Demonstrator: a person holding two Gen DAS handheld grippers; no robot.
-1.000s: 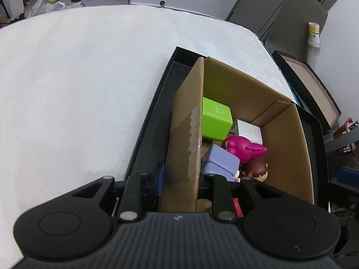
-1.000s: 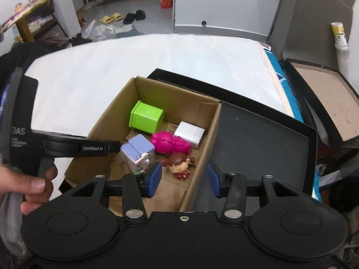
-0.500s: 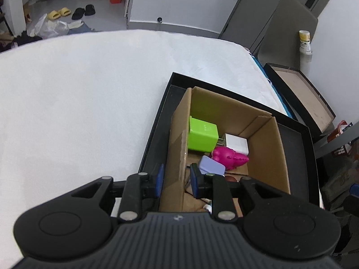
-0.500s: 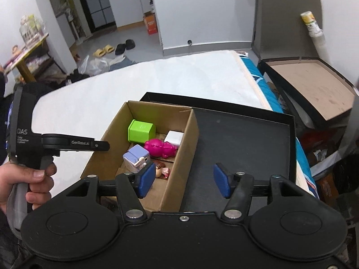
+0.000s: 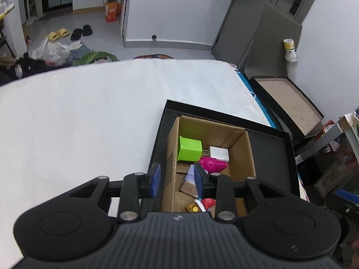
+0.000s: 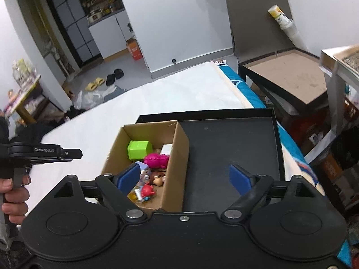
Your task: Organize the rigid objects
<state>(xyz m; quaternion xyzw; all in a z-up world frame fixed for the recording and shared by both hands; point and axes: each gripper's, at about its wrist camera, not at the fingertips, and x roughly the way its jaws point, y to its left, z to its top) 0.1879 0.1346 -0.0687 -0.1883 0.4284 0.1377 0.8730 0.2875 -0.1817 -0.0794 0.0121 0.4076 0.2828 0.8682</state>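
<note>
A cardboard box [image 5: 244, 157] stands in the left part of a black tray [image 5: 269, 157] on a white mattress [image 5: 89, 112]. Inside lie a green cube [image 5: 189, 151], a white block [image 5: 218, 153], a magenta toy [image 5: 213, 164], a lilac toy [image 5: 190, 178] and small figures [image 6: 147, 190]. My left gripper [image 5: 177, 179] hovers above the box's left wall, its jaws opening and pressing on nothing. My right gripper [image 6: 185, 177] hangs over the box's right wall [image 6: 177, 163], jaws opening wide with nothing held. In the right wrist view, the left gripper [image 6: 76, 154] sits left of the box.
The tray's right part [image 6: 224, 145] is bare black. A second black box with a brown bottom [image 6: 285, 74] stands off the mattress at the right. A person's hand [image 6: 13, 199] grips the left tool's handle. Slippers and bags lie on the far floor.
The left gripper let go of the box's left wall, rose and parted its jaws. The right gripper's jaws spread much wider as it pulled back and rolled.
</note>
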